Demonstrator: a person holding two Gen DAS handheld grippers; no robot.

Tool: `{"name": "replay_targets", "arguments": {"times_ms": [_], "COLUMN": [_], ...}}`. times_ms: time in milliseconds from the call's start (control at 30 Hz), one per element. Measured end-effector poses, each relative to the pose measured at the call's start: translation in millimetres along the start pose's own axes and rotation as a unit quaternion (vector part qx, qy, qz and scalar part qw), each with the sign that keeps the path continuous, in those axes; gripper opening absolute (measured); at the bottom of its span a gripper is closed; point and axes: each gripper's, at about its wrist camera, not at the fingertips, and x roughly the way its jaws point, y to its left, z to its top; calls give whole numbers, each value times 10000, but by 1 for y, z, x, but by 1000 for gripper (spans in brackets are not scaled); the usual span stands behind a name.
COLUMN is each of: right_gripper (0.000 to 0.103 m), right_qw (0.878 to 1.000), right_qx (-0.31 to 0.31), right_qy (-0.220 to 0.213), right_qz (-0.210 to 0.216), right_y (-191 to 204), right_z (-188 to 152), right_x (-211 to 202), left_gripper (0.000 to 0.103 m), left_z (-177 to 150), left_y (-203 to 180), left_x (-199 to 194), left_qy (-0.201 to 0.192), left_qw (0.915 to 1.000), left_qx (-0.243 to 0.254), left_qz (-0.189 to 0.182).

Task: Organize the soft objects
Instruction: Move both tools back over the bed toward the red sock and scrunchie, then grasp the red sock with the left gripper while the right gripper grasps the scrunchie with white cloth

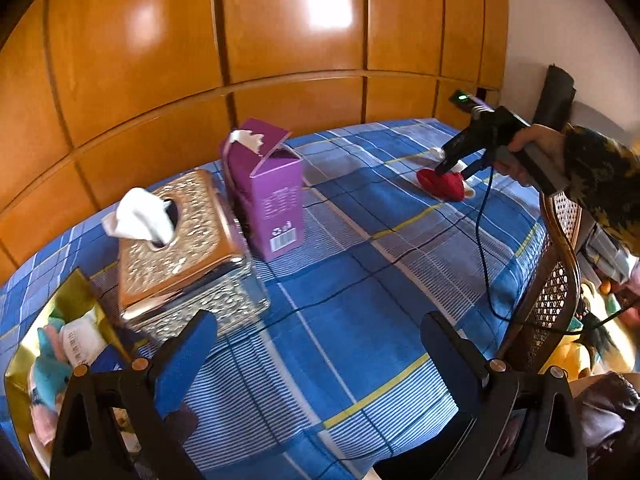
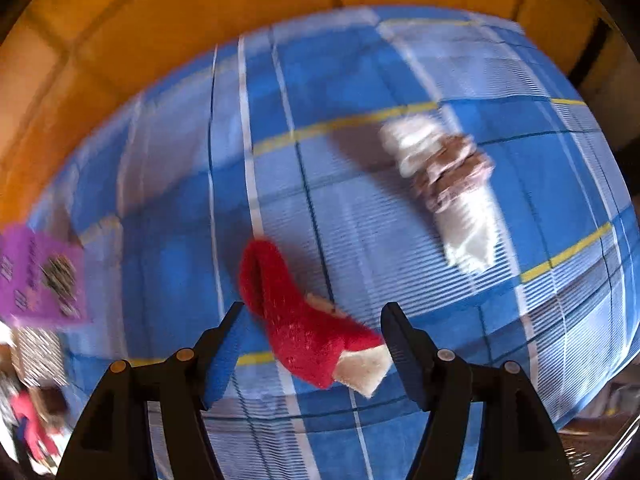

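Your right gripper [image 2: 312, 344] points down at the checked bedsheet [image 2: 360, 220], jaws apart around a red plush toy [image 2: 304, 332] (white tip nearest the right-hand finger), not pressing it. Your left gripper [image 1: 320, 356] hangs with jaws spread, nothing between them.
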Motion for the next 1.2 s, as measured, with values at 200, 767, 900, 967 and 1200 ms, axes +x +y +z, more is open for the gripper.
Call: {"name": "replay_targets", "arguments": {"times_ms": [200, 767, 900, 967, 1200], "right_gripper": [32, 53, 56, 56, 31], "right_qw": [9957, 9945, 9947, 9951, 9978], "right_qx": [-569, -141, 172, 178, 44], "right_qy": [4, -866, -776, -740, -388], "right_qz": [735, -564, -648, -625, -531], "right_y": [39, -56, -89, -88, -79], "right_z": [-11, 30, 53, 60, 67], "right_x": [-1, -46, -33, -23, 20], "left_gripper": [102, 102, 102, 102, 103], "left_z": [7, 56, 70, 76, 100], "left_y": [-5, -39, -53, -58, -73], "left_x": [16, 77, 95, 102, 138], "left_qy": [150, 582, 700, 747, 950], "left_qw": [9998, 9964, 9946, 9939, 9891], "left_qx": [108, 213, 249, 237, -136], "left_qz": [-79, -572, -721, -780, -1120]}}
